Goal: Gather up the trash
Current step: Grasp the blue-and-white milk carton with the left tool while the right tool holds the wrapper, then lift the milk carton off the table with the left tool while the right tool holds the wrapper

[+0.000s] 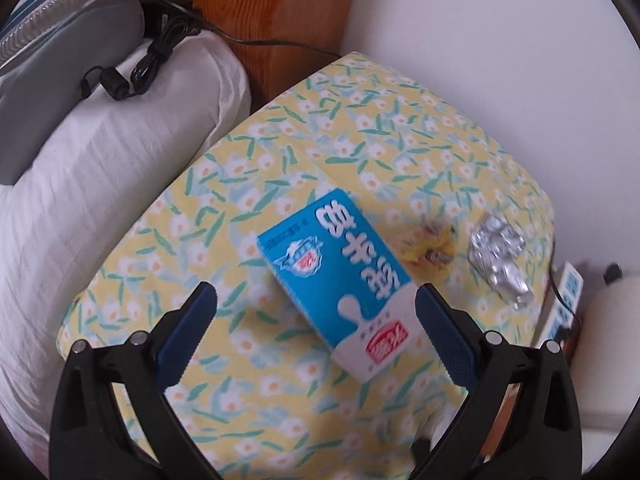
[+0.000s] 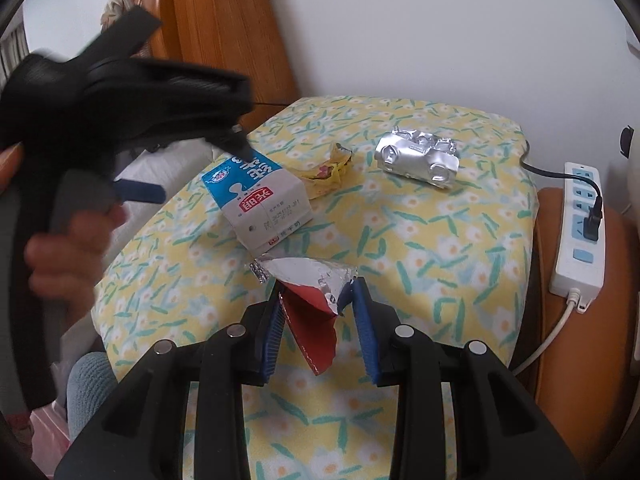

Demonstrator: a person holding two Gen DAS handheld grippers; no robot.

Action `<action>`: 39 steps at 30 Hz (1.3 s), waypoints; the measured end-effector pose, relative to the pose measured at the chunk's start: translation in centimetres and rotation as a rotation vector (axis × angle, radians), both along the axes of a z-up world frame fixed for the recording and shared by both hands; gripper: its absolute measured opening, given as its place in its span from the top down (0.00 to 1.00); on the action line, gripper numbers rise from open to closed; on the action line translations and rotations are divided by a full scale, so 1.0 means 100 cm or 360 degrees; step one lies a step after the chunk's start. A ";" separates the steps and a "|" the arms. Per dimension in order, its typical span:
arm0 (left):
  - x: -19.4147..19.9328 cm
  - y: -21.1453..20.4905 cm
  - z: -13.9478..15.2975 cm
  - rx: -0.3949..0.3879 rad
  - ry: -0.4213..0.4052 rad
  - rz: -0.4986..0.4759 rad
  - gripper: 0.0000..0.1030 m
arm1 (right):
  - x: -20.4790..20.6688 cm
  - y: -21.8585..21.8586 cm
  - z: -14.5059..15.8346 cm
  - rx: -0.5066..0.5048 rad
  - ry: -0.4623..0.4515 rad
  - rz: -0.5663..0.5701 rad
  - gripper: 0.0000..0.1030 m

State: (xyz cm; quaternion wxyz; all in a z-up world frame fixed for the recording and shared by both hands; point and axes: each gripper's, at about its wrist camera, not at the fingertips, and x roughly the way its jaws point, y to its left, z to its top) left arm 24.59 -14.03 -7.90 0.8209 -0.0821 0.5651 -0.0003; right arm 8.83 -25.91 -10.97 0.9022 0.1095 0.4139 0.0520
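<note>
Soft, even daylight, faint shadows, heavy fisheye bending with dark vignetted corners, motion blur smearing the black handheld left gripper [image 2: 200,160], mild blur across the yellow floral cushion cover [image 1: 280,152]

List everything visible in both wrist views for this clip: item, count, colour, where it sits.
Milk carton: 1, blue and white, lying on the floral cushion, left of centre.
Crumpled yellow wrapper: 1, yellow, behind the carton.
Crushed foil pack: 1, silver, far right of the cushion.
Torn wrapper: 1, red outside, foil inside, in the right claw.
Floral cushion: 1, yellow with white flowers.
Pillow: 1, white, left of the cushion.
Coiled cable: 1, black, on the pillow.
Power strip: 1, white, right of the cushion, one black plug in.
Headboard: wooden, behind.
Left claw: open, over the carton.
Right claw: shut on the torn wrapper.
Hand: holding the left claw's handle.
</note>
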 end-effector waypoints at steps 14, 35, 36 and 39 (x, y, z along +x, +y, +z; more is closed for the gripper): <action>0.033 -0.022 -0.032 0.0050 0.0200 0.0246 0.07 | -0.005 -0.007 0.000 0.0048 -0.0018 0.0007 0.68; -0.048 0.037 0.026 0.0043 -0.0150 -0.0172 0.25 | -0.026 -0.001 0.013 0.0016 -0.0006 -0.0060 0.68; -0.060 0.045 0.029 0.0047 -0.0181 -0.0196 0.25 | -0.029 0.001 0.015 0.0012 -0.0008 -0.0058 0.68; -0.088 0.067 0.032 0.0049 -0.0243 -0.0256 0.25 | -0.043 0.009 0.022 -0.0007 -0.0016 -0.0053 0.68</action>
